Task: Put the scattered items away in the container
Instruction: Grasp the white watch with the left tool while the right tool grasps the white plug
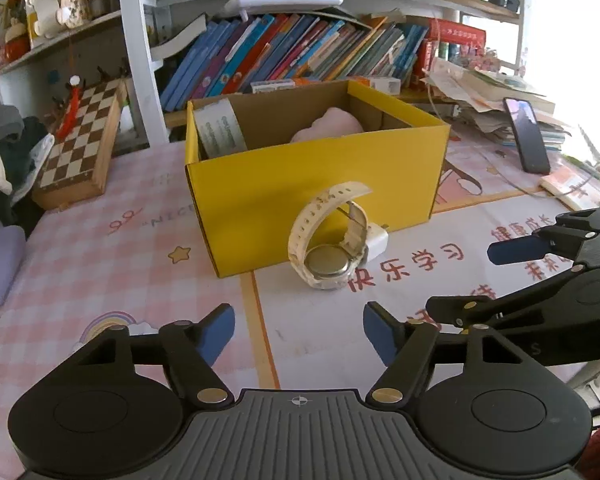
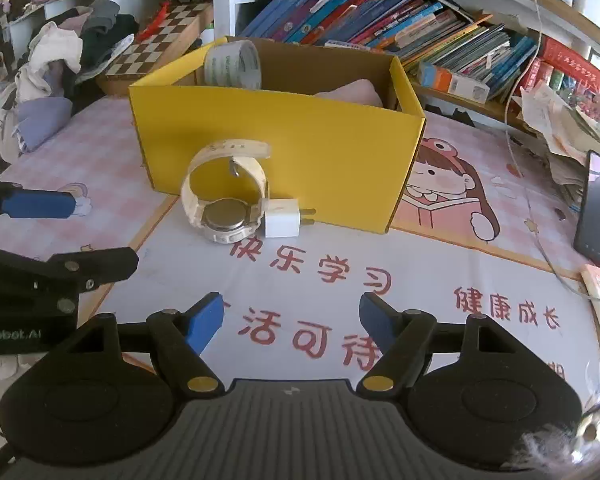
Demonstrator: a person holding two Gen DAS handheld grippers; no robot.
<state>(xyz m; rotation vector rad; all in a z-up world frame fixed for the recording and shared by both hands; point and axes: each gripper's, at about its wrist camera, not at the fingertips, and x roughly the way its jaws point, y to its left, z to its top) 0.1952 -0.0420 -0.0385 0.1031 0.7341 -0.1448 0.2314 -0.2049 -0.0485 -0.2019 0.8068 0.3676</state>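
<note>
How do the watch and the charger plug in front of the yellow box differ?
The watch is a cream band curled into an open loop standing on its side, metal case back showing; the charger plug is a small white block lying flat, prongs toward the yellow box. Both still sit outside it, side by side on the mat.

- My left gripper [image 1: 299, 330] has matt black plastic arms, blue rubbery-looking pads and brass-coloured metal pins.
- My right gripper [image 2: 292, 326] looks the same.
- The box [image 1: 319, 184] is matt yellow cardboard outside, raw brown inside.
- The watch [image 1: 331, 240] has a cream, perforated, rubbery-looking strap and a dull brushed-metal back.
- The charger plug [image 2: 282, 222] is smooth white plastic with metal prongs.
- The table cover [image 2: 379, 280] looks smooth and printed, with a slight sheen.
- The chessboard [image 1: 80, 140] is wood.
- The phone [image 2: 597, 208] is glossy black.
</note>
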